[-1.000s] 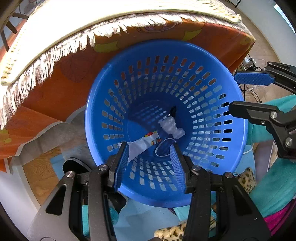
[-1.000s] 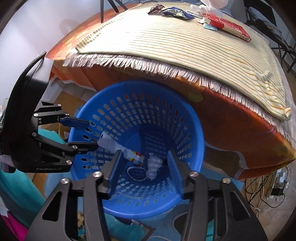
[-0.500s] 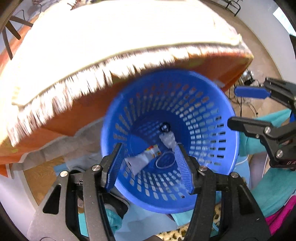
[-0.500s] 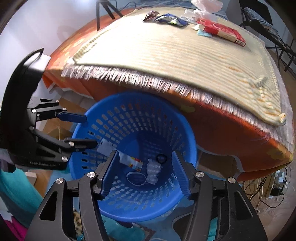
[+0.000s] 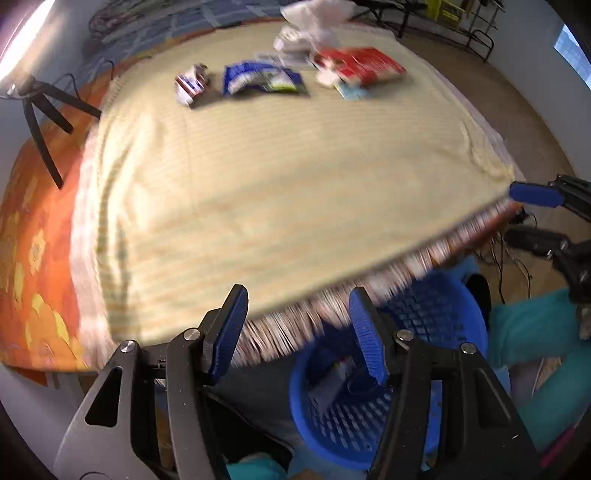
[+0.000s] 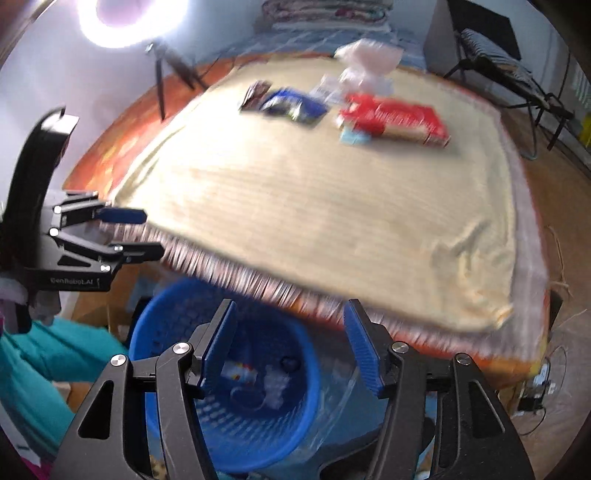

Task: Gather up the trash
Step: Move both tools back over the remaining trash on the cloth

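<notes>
A blue perforated basket stands on the floor under the fringed edge of the bed. Inside it lie a wrapper, a crumpled white scrap and a small dark ring. My left gripper hangs open and holds nothing, above the basket's rim and the fringe. My right gripper is open and holds nothing too. Far across the cream bedcover lie a red box, a blue packet, a small striped wrapper and a white plastic bag.
A black tripod stands at the bed's left side under a ring light. A person's teal-clad legs are right of the basket. Cables lie on the floor at the right, and a folding rack stands beyond the bed.
Both grippers rose from over the basket and tilted up, so the bed top with its litter came into view. Their jaws widened slightly. The trash stays in the basket.
</notes>
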The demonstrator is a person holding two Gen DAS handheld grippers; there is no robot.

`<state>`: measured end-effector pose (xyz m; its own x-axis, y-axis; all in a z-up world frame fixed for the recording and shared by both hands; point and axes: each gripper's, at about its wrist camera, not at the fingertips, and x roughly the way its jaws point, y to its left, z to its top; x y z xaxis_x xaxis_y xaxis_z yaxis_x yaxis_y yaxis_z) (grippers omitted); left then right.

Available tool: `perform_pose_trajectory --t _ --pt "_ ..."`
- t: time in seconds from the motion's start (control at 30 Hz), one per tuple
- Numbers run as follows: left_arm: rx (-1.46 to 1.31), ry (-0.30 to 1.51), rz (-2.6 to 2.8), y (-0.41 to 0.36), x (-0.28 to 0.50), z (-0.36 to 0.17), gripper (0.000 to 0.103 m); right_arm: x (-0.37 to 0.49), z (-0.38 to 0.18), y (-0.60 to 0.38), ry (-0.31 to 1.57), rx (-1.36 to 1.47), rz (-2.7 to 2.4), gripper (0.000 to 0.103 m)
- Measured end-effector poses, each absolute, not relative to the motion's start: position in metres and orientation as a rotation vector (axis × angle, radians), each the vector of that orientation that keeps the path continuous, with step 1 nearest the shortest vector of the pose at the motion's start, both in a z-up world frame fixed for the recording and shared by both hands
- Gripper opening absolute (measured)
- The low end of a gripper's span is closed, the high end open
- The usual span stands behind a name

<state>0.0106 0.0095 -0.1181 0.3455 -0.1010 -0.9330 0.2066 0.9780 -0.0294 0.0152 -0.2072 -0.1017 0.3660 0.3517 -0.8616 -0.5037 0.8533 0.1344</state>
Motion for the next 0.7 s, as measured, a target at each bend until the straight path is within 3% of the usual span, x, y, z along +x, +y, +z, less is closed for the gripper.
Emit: perform_pose_trajectory --t 0.2,0.33,0.7 --pt "0.073 1.150 -0.155 0.027 0.054 -0.103 0.059 0.062 -0.077 -0.206 0.967 -0.200 0.500 0.060" --pt "0.032 1.124 -0.132 0.040 0.082 -0.096 0.059 0.095 -0.063 -0.203 0.933 -0.184 0.491 0.071" --pt "-0.161 1.109 -0.039 0.087 0.169 -0.103 0.059 0.190 -0.056 -0.181 0.905 -0.141 0.465 0.071"
